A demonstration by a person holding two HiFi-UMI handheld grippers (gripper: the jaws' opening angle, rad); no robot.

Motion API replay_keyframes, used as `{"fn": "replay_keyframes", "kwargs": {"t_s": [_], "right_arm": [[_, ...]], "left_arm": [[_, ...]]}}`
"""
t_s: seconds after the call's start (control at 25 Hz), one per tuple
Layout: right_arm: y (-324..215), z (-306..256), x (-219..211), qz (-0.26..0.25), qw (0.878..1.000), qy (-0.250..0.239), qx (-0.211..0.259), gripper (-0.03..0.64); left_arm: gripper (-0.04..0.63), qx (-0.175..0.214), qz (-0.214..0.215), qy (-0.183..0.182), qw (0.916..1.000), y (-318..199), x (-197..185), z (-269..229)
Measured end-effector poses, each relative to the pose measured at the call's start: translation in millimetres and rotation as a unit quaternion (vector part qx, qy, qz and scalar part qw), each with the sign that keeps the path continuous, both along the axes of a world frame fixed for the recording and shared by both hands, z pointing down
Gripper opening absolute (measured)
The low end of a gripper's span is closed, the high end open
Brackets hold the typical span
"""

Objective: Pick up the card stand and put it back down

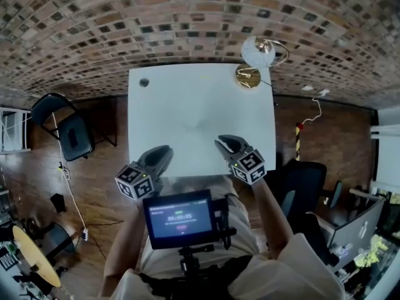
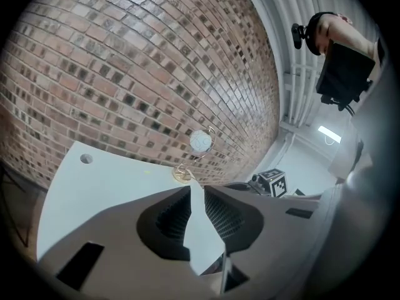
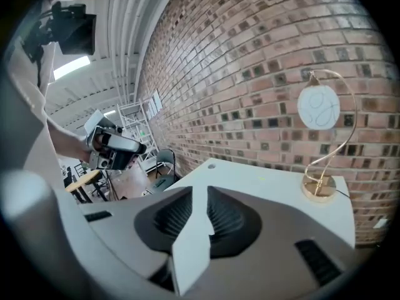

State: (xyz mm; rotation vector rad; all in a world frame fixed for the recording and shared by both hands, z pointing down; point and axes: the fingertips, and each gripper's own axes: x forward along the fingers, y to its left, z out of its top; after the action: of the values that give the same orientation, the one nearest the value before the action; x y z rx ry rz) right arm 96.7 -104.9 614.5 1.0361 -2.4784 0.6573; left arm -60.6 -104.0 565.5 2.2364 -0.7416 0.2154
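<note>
Fingers point(image 2: 220, 212) of left gripper point(image 2: 195, 191): slightly apart, a narrow slot between the ribbed pads, nothing clamped, only white table point(image 2: 94, 195) showing through.
Place of card stand point(image 2: 200, 141), left gripper view: upright at the far right corner of the table, close to the brick wall point(image 2: 137, 74), well apart from the jaws; gold base, curled wire, round white card on top.
Round hole point(image 2: 86, 159): small, at the far left corner of the table.
Marker cube point(image 2: 273, 181): part of right gripper, low at right past the jaws.
Fingers point(image 3: 228, 220) of right gripper point(image 3: 200, 195): likewise a little apart, empty, pale table top in the gap.
Place of card stand point(image 3: 319, 187), right gripper view: standing on its base at the table corner to the right, ahead of the jaws and not touched.
Sight of left gripper point(image 3: 112, 145), right gripper view: at left, carried in a hand.
Head view, left gripper point(image 1: 164, 154) and right gripper point(image 1: 223, 142): both over the near edge of the table point(image 1: 200, 114), pointing toward the wall.
Head view, card stand point(image 1: 249, 75): far right corner, well apart from both.
Screen point(image 1: 179, 217): lit, mounted at the person's chest.
Black chair point(image 1: 65, 130): on the wooden floor, left of the table.
</note>
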Motion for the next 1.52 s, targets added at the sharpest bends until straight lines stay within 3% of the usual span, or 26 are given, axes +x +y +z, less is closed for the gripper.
{"fn": "replay_keyframes", "kwargs": {"t_s": [0.24, 0.52, 0.8, 1.4, 1.52], "right_arm": [[-15, 29, -4, -0.049, 0.998, -0.002, -0.027, 0.084], [-28, 75, -14, -0.111, 0.992, 0.033, -0.053, 0.084], [-30, 115, -23, -0.154, 0.983, 0.060, -0.082, 0.098], [-27, 197, -33, -0.149, 0.969, 0.105, -0.164, 0.117], [-37, 204, -38, -0.141, 0.971, 0.109, -0.161, 0.117]], "left_arm": [[0.064, 0.005, -0.053, -0.013, 0.9985, 2, 0, -2], [0.064, 0.007, -0.100, -0.021, 0.9947, 4, 0, -6], [0.064, 0.009, -0.118, -0.027, 0.9926, 3, 3, -7], [0.064, 0.010, -0.088, -0.035, 0.9954, -16, -18, -5], [0.064, 0.008, -0.076, -0.042, 0.9961, -24, -24, -8]]}}
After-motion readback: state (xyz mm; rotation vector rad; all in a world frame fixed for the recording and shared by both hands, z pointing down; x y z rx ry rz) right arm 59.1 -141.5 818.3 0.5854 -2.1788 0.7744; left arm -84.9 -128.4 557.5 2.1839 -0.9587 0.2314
